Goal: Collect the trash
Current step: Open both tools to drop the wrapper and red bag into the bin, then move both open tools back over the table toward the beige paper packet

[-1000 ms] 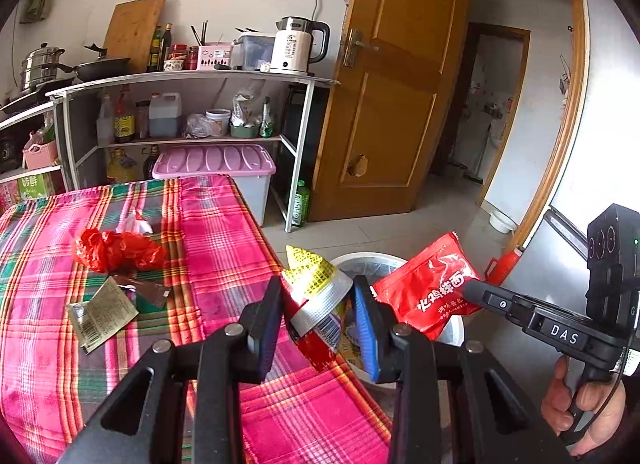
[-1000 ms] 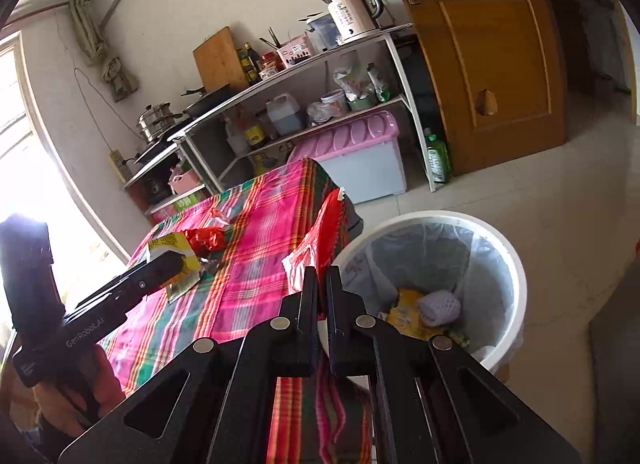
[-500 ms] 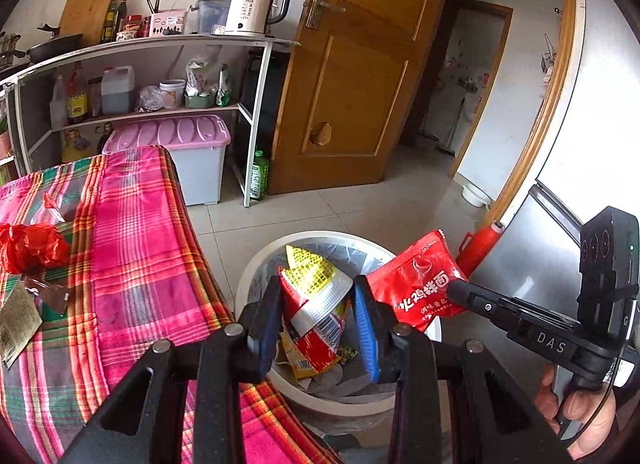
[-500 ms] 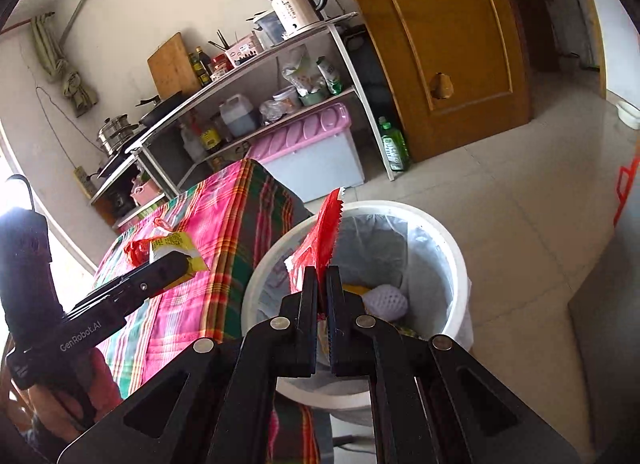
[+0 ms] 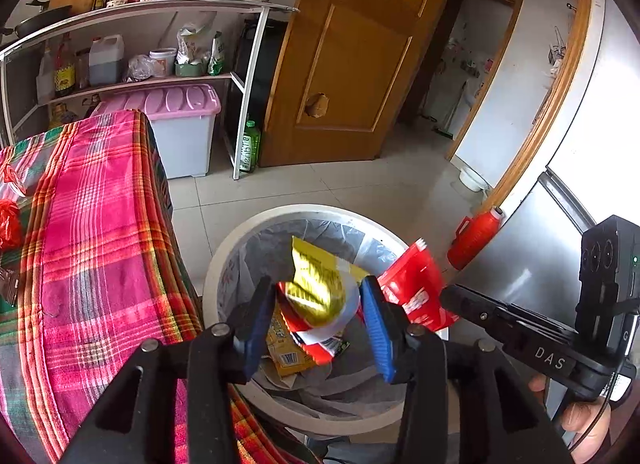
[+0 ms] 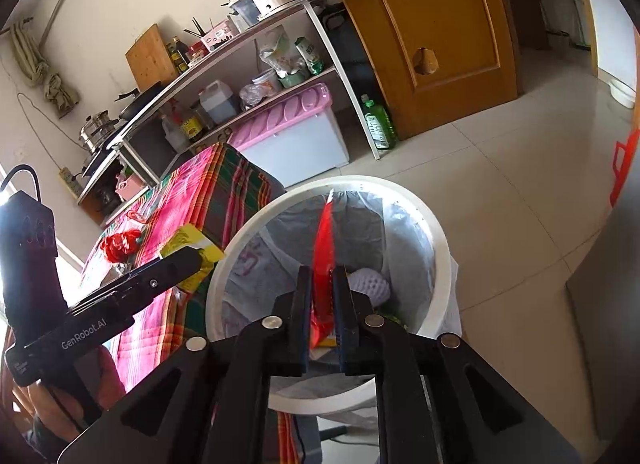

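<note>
The red packet (image 6: 323, 260) shows edge-on (its print unreadable), its base hidden between tongs.

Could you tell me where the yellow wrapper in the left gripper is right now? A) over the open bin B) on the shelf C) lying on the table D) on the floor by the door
A: the left gripper has the yellow wrapper between its fingers, above the mouth of the bin.
</note>
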The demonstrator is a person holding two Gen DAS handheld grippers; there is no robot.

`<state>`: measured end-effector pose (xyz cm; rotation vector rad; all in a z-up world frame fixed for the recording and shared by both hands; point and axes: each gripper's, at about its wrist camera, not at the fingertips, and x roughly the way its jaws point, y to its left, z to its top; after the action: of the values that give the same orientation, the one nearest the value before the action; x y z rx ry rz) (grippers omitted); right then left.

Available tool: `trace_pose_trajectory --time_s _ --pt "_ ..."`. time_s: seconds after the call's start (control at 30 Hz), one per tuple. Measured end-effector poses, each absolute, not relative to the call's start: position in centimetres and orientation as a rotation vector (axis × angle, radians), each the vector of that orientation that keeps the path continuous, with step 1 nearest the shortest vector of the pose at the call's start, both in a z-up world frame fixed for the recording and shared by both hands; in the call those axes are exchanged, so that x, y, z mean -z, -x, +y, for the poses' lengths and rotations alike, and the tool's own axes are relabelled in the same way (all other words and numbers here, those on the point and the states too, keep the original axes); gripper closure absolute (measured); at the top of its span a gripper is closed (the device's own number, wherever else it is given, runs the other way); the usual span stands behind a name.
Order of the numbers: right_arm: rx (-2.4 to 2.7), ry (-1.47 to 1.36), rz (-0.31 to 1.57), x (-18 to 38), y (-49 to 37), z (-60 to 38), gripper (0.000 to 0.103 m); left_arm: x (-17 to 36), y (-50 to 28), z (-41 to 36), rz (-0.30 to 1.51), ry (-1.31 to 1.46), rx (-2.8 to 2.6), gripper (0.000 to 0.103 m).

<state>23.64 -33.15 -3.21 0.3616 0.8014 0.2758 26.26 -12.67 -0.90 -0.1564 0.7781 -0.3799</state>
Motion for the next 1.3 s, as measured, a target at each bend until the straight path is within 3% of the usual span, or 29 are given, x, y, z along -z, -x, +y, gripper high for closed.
trace_pose_trajectory --time_s 0.9,1.03,1.3 --pt "-0.400 -0.287 0.734 -0.2 -20.8 -27.1 0.084 -2.8 -20.4 -5.9 0.657 0.192 0.309 0.055" --pt "-0.446 -0.268 0.723 -0.7 -20.3 -25.2 0.077 -3.0 -19.3 -3.9 0.643 0.191 0.269 0.056" --pt "-0.524 -0.220 0.720 -1.3 -19.5 -21.7 0.074 -2.8 -17.0 -0.1 0.627 0.195 0.190 0.055"
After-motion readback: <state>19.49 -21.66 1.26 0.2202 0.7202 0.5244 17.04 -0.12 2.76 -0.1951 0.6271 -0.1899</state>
